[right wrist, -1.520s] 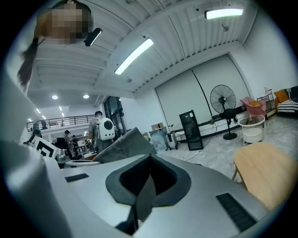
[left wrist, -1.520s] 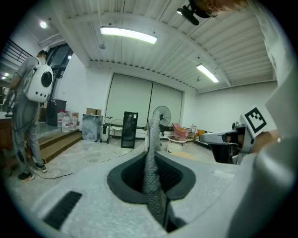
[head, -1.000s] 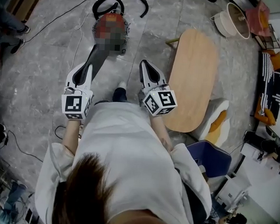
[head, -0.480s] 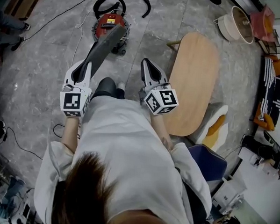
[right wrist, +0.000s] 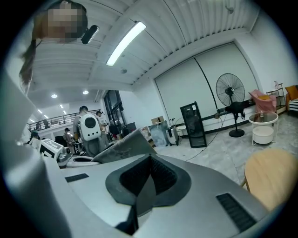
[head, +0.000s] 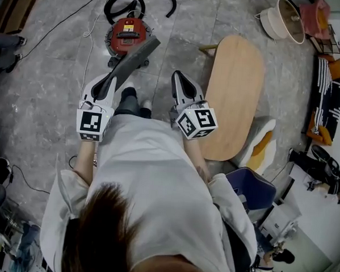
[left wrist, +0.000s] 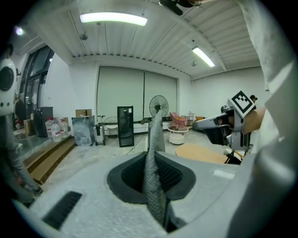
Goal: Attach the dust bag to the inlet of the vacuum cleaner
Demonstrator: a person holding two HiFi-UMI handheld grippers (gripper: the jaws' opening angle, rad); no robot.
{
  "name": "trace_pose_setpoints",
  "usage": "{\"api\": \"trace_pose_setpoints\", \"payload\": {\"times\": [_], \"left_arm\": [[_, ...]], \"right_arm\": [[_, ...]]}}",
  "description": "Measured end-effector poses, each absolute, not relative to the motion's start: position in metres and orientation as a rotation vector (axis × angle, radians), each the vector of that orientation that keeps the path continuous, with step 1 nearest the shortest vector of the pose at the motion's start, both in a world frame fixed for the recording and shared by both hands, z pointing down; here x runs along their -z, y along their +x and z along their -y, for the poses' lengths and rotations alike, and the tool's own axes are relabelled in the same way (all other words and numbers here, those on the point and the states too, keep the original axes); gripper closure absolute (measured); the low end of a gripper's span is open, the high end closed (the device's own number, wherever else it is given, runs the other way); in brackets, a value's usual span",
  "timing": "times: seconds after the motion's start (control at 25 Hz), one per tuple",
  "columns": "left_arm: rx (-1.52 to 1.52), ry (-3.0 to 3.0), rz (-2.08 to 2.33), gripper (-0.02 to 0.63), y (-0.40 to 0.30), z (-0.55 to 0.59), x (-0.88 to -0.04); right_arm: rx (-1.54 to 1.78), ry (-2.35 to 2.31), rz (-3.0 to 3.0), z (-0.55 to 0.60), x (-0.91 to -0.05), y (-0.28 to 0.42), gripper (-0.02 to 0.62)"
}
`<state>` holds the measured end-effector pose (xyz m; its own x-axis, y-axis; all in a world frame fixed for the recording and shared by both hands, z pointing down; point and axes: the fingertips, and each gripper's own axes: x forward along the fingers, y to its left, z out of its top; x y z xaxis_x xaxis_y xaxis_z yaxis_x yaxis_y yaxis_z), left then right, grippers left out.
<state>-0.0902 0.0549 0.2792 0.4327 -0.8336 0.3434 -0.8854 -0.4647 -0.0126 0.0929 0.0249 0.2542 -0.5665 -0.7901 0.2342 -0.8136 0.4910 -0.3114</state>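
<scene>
Left tongs (head: 109,81) clamped on grey dust bag (head: 134,59), right tongs (head: 180,76) closed, empty; red vacuum cleaner (head: 125,33) ahead now nearer than before: approach under way, attachment pending.

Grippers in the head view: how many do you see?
2. The left gripper, shut on the dust bag, at left; the right gripper, shut, beside the wooden table.

No readable word, brand or number anywhere. Only square black-and-white marker patterns, no letters, on the cube (head: 93,125) of the left hand-held gripper (head: 108,81) and the cube (head: 196,122) of the right hand-held gripper (head: 178,76). Small label (head: 128,29) on the red vacuum cleaner (head: 125,38), upper left of the head view, too small to read.
</scene>
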Motion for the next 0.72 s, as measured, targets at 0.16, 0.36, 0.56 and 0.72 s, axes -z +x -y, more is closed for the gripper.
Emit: {"api": "trace_pose_setpoints", "payload": {"times": [0.16,0.36,0.56,0.72], "left_arm": [[-0.493,2.554,1.419,0.568,-0.098,-0.026,-0.282],[-0.541,2.632,1.288,0.568,-0.101,0.004,-0.286],[-0.707,2.769,1.068,0.569,-0.087,0.016,-0.297],[-0.838,2.829,0.894,0.568,-0.075,0.016,-0.315]], "right_arm": [[-0.619,1.471,2.647,0.002,-0.249,0.079,0.592],[-0.539,1.458,2.710,0.029,-0.237,0.060,0.592],[-0.248,1.293,2.747,0.041,-0.219,0.042,0.567],[-0.135,1.143,2.724,0.043,-0.222,0.030,0.515]]}}
